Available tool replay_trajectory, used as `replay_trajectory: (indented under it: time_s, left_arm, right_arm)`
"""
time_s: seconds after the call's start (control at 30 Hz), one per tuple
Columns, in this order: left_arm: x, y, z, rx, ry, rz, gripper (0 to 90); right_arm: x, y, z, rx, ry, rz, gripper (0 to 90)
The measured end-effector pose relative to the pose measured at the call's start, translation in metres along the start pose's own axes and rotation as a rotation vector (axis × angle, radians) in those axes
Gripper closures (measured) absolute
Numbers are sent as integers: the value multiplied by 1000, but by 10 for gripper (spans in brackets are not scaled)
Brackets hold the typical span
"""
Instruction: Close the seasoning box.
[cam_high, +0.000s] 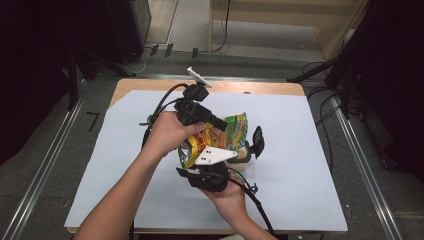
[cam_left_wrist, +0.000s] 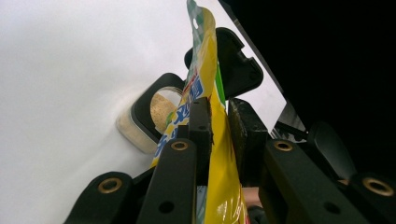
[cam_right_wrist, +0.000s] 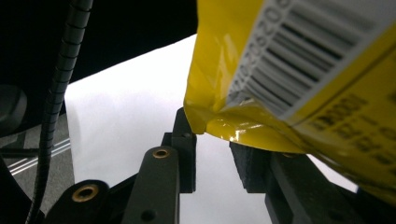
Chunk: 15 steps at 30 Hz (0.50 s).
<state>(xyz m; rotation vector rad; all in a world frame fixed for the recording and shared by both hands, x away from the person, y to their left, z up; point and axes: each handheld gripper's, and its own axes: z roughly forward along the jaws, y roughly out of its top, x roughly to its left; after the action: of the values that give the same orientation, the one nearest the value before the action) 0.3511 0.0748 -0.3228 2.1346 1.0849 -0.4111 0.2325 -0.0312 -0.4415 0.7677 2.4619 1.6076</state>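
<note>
Left gripper (cam_high: 216, 123): we hold it clamped on the upper edge of a glossy yellow-and-green foil snack pouch (cam_high: 223, 135), lifted above the white paper sheet (cam_high: 125, 150). Right gripper (cam_high: 250, 148): jaws parted beneath the pouch's crimped bottom corner, not pressing it; beside it a small round clear jar (cam_high: 242, 156) of tan powder rests on the sheet. We judge the pouch is being readied for pouring; next comes a firm second grip.
</note>
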Motion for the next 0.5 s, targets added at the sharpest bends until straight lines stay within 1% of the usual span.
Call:
replay_trajectory:
  time_s: [0.1,0.13,0.17,0.3,0.33,0.5]
  left_arm:
    - [0,-6,-2,-11,1,10,803]
    - [1,-8,-3,-13,5,17,803]
    - [1,-9,-3,-17,3,15,803]
    - [2,-17,-6,-37,5,29,803]
    - [2,-18,-6,-39,5,30,803]
    - [5,-25,-8,-54,4,35,802]
  right_arm:
    - [0,-4,3,7,8,7,712]
    - [0,-4,4,7,2,-1,708]
    - [1,-5,4,12,6,-3,700]
    - [2,-8,7,19,7,-18,684]
    - [2,-9,8,21,8,-30,678]
    - [1,-14,11,29,20,-38,642]
